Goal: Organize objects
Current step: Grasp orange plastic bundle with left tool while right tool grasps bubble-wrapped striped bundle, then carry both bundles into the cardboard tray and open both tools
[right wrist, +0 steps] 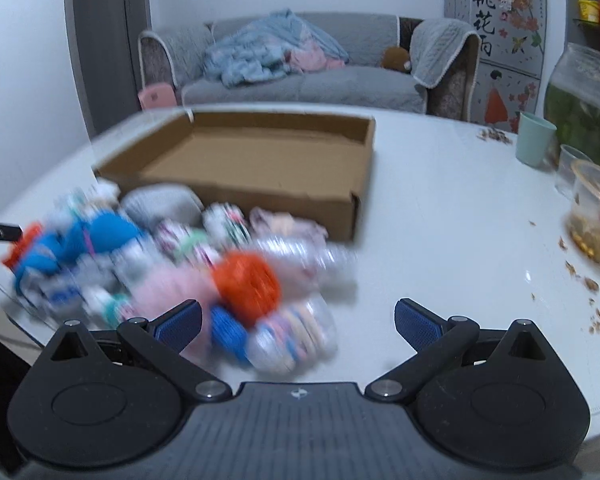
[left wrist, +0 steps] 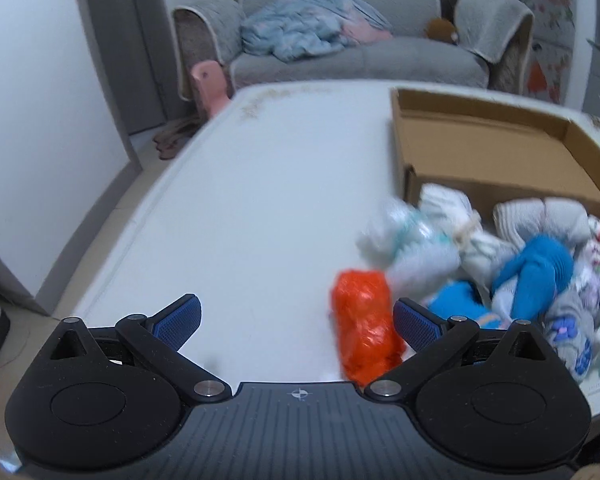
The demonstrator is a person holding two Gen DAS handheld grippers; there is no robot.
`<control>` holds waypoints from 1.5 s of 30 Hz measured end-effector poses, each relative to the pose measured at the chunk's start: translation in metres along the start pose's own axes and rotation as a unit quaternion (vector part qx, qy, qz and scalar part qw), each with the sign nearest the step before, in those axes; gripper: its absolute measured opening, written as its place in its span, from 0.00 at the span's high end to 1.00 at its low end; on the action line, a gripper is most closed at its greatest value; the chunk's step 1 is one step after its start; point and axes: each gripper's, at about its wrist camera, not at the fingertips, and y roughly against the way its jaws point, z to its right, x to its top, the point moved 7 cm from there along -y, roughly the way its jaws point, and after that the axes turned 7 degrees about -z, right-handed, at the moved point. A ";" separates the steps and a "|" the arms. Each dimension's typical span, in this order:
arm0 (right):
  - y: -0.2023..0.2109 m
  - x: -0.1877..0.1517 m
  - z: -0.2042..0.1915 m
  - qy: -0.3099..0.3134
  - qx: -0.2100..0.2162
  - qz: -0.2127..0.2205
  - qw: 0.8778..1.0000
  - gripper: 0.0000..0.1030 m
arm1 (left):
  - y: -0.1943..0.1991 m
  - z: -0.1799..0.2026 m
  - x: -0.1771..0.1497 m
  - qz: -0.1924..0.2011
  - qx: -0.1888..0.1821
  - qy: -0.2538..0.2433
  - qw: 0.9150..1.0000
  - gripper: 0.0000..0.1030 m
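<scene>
The left gripper (left wrist: pixel 298 322) is matte black plastic: two rounded housings, each with a shallow circular recess and a triangular cut-out near its peak, flank a ribbed dark-grey central plate marked with a small white crosshair emblem. Black link arms run from silver pivot screws beside the plate to smaller silver screws further out, and each arm carries a finger faced with a blue, finely ridged pad (left wrist: pixel 180 320). The right gripper (right wrist: pixel 298 322) is built the same way, with the same crosshair mark, silver screws and blue textured pads (right wrist: pixel 418 325) on black fingers.
</scene>
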 end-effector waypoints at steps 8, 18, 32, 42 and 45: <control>-0.024 0.003 -0.003 -0.010 0.019 -0.003 1.000 0.06 | -0.031 0.000 0.002 -0.022 0.012 -0.022 0.999 0.01; -0.016 -0.010 0.000 -0.009 0.046 0.009 0.999 0.47 | -0.042 -0.008 0.001 -0.018 -0.062 0.011 0.998 0.18; -0.012 -0.022 0.008 -0.003 0.054 0.006 0.999 0.54 | -0.036 -0.007 0.004 -0.006 -0.084 0.004 0.996 0.62; 0.002 -0.013 0.022 -0.006 0.054 0.027 0.998 0.56 | -0.020 -0.015 0.019 0.015 -0.083 0.000 0.996 0.62; 0.007 -0.007 0.029 -0.006 0.048 0.036 0.998 0.56 | -0.020 -0.016 0.026 0.019 -0.084 0.005 0.996 0.62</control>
